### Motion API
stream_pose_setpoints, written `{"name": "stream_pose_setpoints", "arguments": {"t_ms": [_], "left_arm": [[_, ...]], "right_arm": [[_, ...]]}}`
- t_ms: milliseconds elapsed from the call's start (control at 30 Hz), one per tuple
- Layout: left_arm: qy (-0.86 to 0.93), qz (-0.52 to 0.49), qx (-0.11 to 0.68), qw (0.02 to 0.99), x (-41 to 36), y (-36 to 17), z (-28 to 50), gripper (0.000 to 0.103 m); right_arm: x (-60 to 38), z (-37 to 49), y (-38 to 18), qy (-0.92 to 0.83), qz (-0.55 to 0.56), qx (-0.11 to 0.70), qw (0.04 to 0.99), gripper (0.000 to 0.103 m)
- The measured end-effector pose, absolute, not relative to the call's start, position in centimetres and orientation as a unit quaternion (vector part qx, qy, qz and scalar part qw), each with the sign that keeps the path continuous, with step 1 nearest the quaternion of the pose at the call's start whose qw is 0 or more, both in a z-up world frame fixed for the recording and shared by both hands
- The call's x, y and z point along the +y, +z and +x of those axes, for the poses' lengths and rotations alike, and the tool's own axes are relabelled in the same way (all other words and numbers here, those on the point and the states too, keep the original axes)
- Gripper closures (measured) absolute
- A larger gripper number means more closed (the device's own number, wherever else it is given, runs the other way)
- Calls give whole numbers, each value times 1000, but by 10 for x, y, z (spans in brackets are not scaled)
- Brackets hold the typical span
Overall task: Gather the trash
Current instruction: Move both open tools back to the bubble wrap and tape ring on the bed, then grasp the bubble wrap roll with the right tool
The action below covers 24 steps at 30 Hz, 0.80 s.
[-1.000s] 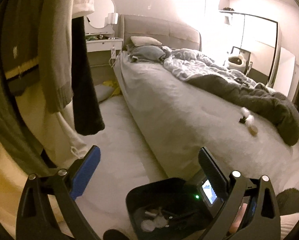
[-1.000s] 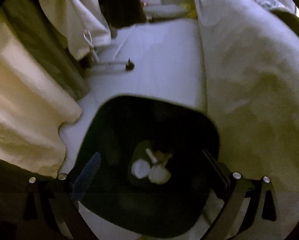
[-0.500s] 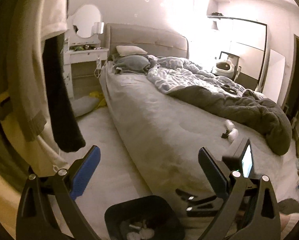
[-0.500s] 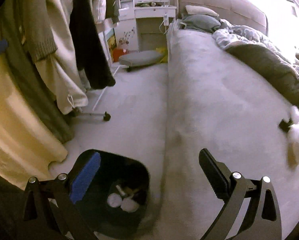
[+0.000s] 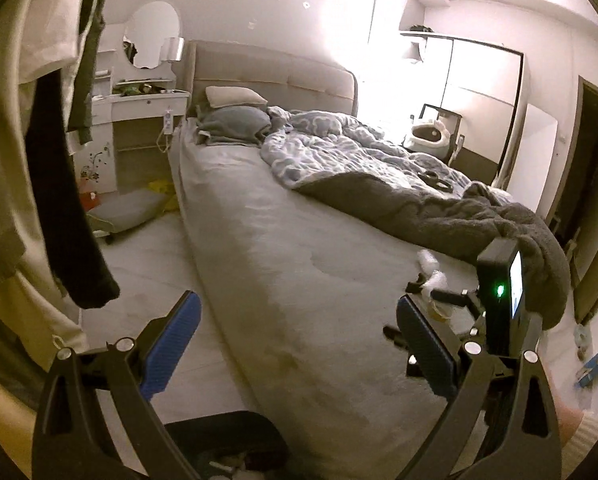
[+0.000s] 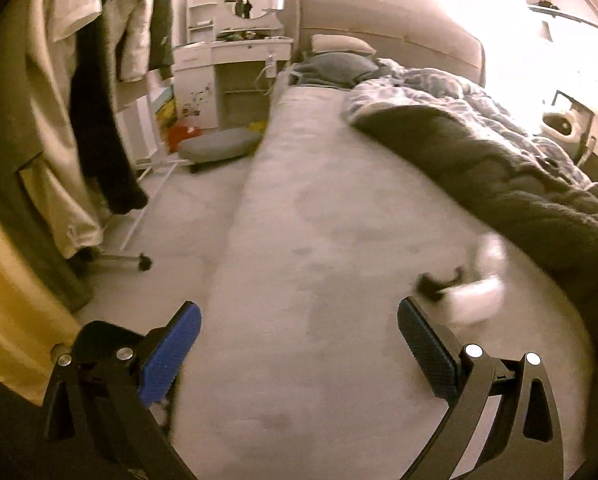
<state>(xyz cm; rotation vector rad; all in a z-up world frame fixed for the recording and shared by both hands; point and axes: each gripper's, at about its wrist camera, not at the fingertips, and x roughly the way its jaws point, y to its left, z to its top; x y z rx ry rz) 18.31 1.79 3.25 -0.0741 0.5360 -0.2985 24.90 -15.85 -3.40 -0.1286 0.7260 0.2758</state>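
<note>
Black bin [image 5: 227, 440] (left view only)

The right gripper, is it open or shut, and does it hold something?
Open and empty. The right gripper has its blue pads wide apart, with only bare bed between them.

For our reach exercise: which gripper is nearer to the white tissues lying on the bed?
Right. The right gripper is over the bed, close beside the white tissues; the left gripper is back at the bed's edge, above the bin.
</note>
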Motion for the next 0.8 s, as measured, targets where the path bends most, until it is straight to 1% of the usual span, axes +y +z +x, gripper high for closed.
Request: {"name": "stream_pose_setpoints", "arguments": {"t_ms": [167,367,500,800], "left_arm": [[-158,-10,270,950,-16,23,191,3],[-175,-9,294,939,-47,7,209,3],[-180,16,293,939,-68,2,217,3],[-200,21,319,926,-99,-15,242,3]], "right_arm": [[-201,264,-24,129,-42,351,927,3],[-241,274,-18,122,-25,358,926,4],[-255,276,-18,122,-29,368,922,3],[-273,296,-29,120,-47,397,909,4]]}}
